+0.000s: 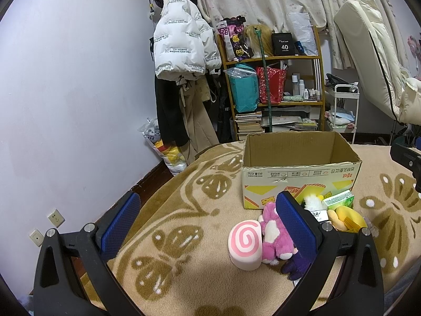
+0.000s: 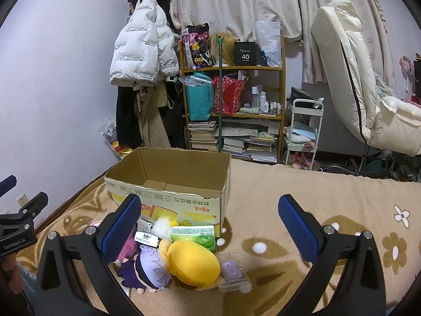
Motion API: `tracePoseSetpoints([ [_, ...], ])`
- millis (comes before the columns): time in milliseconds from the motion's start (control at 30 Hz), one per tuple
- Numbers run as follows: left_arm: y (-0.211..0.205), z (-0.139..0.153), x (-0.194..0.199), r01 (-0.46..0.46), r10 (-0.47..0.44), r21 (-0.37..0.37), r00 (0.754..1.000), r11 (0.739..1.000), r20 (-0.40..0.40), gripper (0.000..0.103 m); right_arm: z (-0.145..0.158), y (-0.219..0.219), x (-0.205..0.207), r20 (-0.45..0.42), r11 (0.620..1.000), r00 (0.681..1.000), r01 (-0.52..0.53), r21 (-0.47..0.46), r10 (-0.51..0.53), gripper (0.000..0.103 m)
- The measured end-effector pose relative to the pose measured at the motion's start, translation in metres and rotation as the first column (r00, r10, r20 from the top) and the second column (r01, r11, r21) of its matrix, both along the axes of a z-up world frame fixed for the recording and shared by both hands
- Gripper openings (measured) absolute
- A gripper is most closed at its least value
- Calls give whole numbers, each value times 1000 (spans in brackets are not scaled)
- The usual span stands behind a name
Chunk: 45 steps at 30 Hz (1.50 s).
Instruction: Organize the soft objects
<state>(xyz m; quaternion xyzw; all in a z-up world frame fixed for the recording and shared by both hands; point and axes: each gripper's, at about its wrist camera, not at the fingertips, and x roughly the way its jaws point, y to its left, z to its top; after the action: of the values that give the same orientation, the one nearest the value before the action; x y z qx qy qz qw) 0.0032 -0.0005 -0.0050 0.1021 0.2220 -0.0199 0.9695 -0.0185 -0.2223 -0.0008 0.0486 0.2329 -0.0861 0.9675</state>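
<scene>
Open box (toys crowding front)

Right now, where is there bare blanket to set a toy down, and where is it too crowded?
Free: the blanket right of the cardboard box, and the stretch left of the pink swirl cushion. The box looks empty too. Crowded: the strip in front of the box, packed with the pink plush, yellow plush and green packet.

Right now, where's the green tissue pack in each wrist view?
Left wrist: green tissue pack is right of centre, against the cardboard box front, behind the yellow plush.
Right wrist: lower centre, just behind the yellow plush.
Shared landmark: the open cardboard box.
</scene>
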Motion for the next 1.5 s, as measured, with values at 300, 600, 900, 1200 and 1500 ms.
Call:
tracePoseSetpoints([
  [300, -1, -1, 0, -2, 2, 1, 1000, 1000, -1, 102, 0, 0, 0, 1, 1000, 1000, 2, 1, -2, 103],
  [600, -1, -2, 1, -2, 2, 2, 1000, 1000, -1, 102, 0, 0, 0, 1, 1000, 1000, 2, -1, -2, 103],
  [900, -1, -2, 1, -4, 4, 6, 1000, 1000, -2, 102, 0, 1, 0, 1, 1000, 1000, 2, -1, -2, 103],
  [1200, 0, -9, 10, -26, 28, 40, 999, 999, -35, 102, 0, 6, 1, -15, 1000, 1000, -22, -6, 22, 103],
  [1500, -5, -21, 24, -21, 30, 80, 992, 997, -120, 102, -7, 4, 10, -57, 995, 994, -92, 35, 94, 103],
])
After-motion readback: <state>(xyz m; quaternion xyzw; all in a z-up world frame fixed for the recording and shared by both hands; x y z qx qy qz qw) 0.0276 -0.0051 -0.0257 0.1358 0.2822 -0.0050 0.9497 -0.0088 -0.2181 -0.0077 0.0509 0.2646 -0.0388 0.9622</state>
